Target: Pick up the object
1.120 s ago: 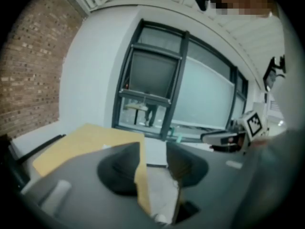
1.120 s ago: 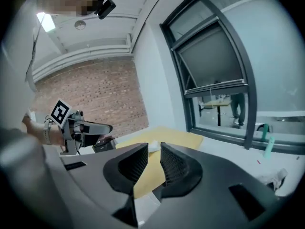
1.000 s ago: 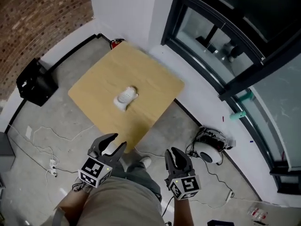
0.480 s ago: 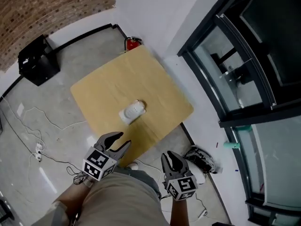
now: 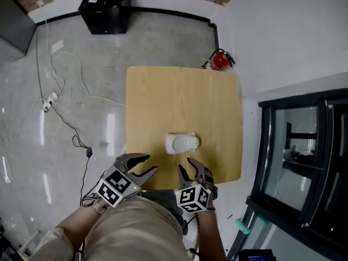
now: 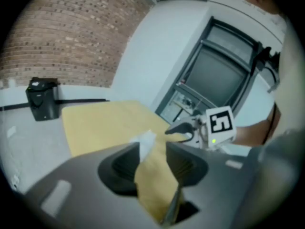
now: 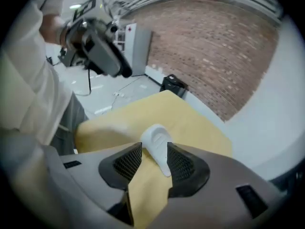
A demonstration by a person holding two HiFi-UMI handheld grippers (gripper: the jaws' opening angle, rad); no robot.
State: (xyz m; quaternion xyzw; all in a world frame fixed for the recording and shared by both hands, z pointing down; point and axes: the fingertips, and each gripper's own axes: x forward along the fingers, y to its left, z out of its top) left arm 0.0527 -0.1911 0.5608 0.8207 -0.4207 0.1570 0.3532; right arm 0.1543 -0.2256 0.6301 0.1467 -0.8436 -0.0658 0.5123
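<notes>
The object [image 5: 182,142] is a small white moulded piece lying near the front of the yellow wooden table [image 5: 163,97]. My left gripper [image 5: 142,164] hovers at the table's near edge, left of the object, jaws apart with nothing between them. My right gripper [image 5: 190,169] hangs just in front of the object, also open and empty. In the right gripper view the object [image 7: 157,146] shows through the gap of the right gripper [image 7: 150,152], still beyond the tips. In the left gripper view the object [image 6: 146,139] lies ahead of the left gripper [image 6: 152,149].
A red fire extinguisher [image 5: 219,60] stands at the table's far right corner. A black box [image 5: 106,7] sits on the grey floor by the brick wall. Cables [image 5: 65,113] trail across the floor on the left. Dark window frames [image 5: 293,162] run along the right.
Both grippers have come forward and down to the table's near edge. The view has swung round, so the table and the white object now lie straight ahead and closer.
</notes>
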